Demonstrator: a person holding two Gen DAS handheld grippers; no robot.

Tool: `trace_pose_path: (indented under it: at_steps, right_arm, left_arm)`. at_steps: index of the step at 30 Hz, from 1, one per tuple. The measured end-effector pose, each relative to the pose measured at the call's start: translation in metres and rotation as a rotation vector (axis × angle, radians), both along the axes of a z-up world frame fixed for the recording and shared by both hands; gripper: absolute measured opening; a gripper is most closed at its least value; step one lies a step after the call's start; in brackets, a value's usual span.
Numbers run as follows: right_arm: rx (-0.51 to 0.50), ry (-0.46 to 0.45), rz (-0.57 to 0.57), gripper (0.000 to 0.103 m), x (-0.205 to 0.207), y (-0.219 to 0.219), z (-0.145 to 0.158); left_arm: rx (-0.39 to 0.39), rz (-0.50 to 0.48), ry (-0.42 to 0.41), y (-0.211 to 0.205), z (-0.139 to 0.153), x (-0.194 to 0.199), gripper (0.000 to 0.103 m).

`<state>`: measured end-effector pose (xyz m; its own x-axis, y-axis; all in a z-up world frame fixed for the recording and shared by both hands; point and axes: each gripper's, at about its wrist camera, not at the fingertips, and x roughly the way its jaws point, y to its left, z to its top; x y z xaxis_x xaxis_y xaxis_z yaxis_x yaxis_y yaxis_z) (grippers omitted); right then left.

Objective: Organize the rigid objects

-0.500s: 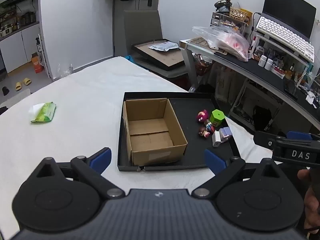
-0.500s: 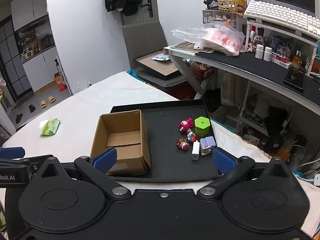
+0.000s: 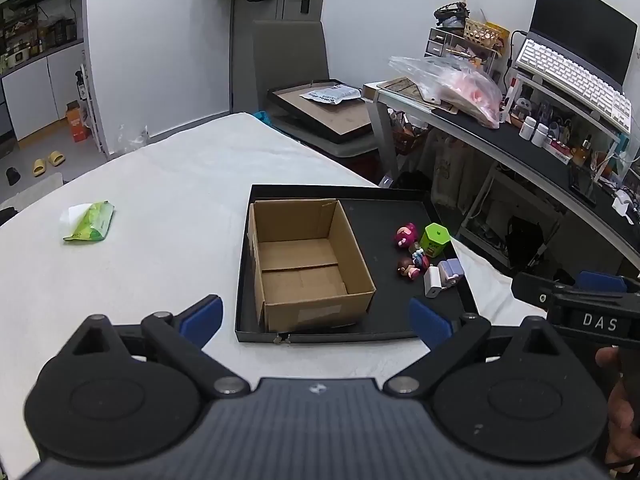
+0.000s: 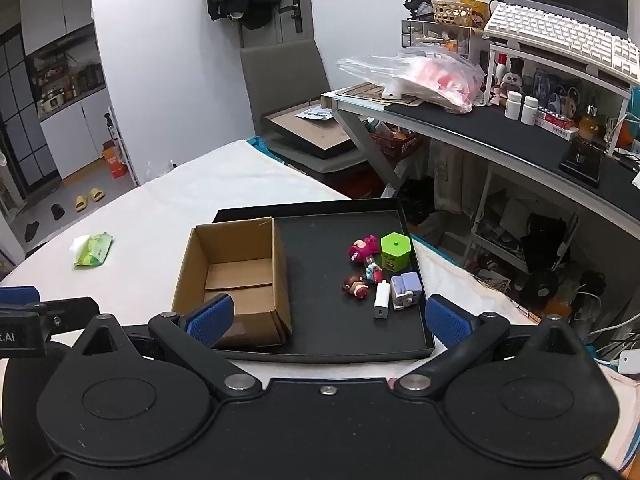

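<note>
A black tray [image 3: 360, 334] [image 4: 332, 354] lies on the white table. Its left half holds an open, empty cardboard box [image 3: 308, 256] [image 4: 236, 276]. To the right of the box lie small toys: a pink figure [image 3: 405, 235] [image 4: 360, 249], a green hexagonal container [image 3: 434, 239] [image 4: 395, 251], a brown-haired figure [image 3: 408, 267] [image 4: 355, 285], a white charger [image 3: 432, 286] [image 4: 382, 300] and a lilac cube [image 3: 451, 270] [image 4: 406, 290]. My left gripper [image 3: 316, 318] hangs open before the tray's near edge. My right gripper [image 4: 328, 316] is open too, empty, near the tray's front.
A green wipes pack [image 3: 90, 222] [image 4: 93, 249] lies on the table to the left. A cluttered desk [image 4: 500, 136] with a keyboard stands at the right, a grey chair [image 3: 292, 64] behind the table. A hand [image 3: 618, 400] holds the right gripper's body [image 3: 580, 308].
Both views have shifted only slightly; the grippers stay open and the toys and box have not moved.
</note>
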<state>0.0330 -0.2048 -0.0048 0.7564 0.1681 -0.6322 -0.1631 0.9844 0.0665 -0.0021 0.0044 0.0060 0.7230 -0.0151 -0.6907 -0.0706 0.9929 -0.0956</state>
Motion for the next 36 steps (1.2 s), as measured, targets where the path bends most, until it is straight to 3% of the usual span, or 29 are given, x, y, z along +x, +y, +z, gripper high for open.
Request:
trace_pose_path:
  at_steps: [36]
  right_arm:
    - [-0.017, -0.013, -0.006, 0.103, -0.0022, 0.0050, 0.0076]
  left_arm:
    - [0.003, -0.006, 0.000, -0.0032, 0.0036, -0.0015, 0.099]
